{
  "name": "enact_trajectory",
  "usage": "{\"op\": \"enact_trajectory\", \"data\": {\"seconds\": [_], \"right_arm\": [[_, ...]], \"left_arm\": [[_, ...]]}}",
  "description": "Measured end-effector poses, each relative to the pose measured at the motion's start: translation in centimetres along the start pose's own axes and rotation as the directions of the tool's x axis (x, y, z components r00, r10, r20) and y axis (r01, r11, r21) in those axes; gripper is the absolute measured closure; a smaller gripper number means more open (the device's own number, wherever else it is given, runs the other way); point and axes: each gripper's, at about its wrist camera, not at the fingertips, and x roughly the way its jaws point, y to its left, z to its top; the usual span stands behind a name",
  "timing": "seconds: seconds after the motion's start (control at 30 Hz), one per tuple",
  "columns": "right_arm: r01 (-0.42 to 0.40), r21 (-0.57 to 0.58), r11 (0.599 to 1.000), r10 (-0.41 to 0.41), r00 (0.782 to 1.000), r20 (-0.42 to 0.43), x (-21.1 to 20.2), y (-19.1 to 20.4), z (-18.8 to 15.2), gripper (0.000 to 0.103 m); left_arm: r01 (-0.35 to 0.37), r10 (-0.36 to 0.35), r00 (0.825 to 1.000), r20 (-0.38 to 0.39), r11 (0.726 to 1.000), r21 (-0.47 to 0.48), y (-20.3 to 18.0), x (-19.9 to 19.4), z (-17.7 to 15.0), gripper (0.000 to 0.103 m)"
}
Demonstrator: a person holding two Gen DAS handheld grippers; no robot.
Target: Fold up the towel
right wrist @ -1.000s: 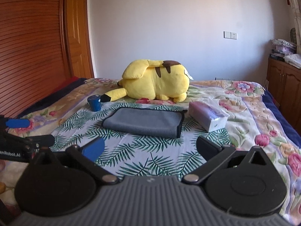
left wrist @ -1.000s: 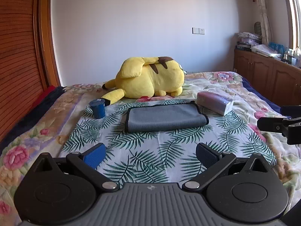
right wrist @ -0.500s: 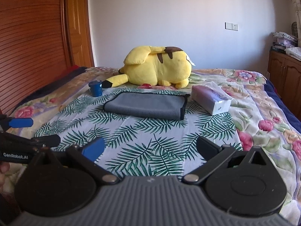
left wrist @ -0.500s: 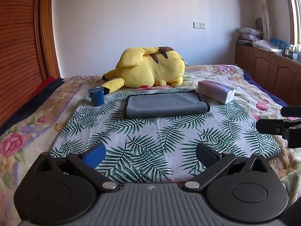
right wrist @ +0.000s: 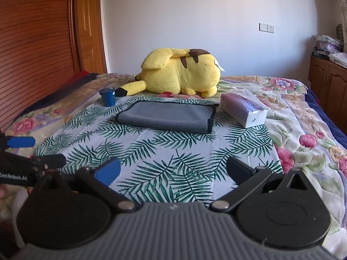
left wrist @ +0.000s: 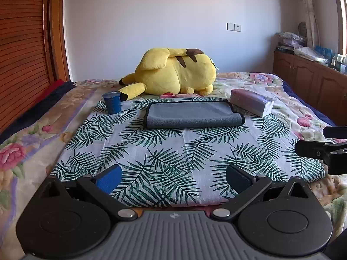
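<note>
A grey towel (left wrist: 193, 115) with black trim lies folded flat on the palm-leaf cloth (left wrist: 173, 151) at the far side of the bed; it also shows in the right wrist view (right wrist: 167, 117). My left gripper (left wrist: 173, 178) is open and empty, well short of the towel, over the near edge of the cloth. My right gripper (right wrist: 172, 171) is open and empty, also well short of the towel. Each gripper shows at the edge of the other's view: the right gripper (left wrist: 325, 143) and the left gripper (right wrist: 32, 151).
A yellow plush toy (left wrist: 175, 74) lies behind the towel. A blue cup (left wrist: 111, 102) stands at its left, a tissue pack (left wrist: 251, 103) at its right. A wooden headboard (left wrist: 23, 54) runs along the left, wooden cabinets (left wrist: 314, 78) along the right.
Both grippers have pulled back from the towel and dropped lower, toward the near edge of the cloth. The towel has not moved. Both stay open.
</note>
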Motion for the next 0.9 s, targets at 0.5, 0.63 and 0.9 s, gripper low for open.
{"op": "enact_trajectory", "data": {"seconds": [0.5, 0.63, 0.9], "right_arm": [[0.014, -0.005, 1.0, -0.013, 0.999, 0.041, -0.6, -0.1, 0.0, 0.0], [0.025, 0.005, 1.0, -0.025, 0.998, 0.056, -0.9, -0.2, 0.1, 0.0], [0.039, 0.019, 0.999, -0.041, 0.994, 0.103, -1.5, -0.4, 0.2, 0.0]], "left_arm": [[-0.029, 0.028, 0.996, 0.081, 0.999, 0.014, 0.3, -1.4, 0.5, 0.0], [-0.03, 0.028, 0.994, 0.101, 0.999, 0.021, 0.3, -1.8, 0.6, 0.0], [-0.035, 0.033, 0.988, 0.152, 0.999, 0.015, 0.5, -2.8, 0.9, 0.0]]}}
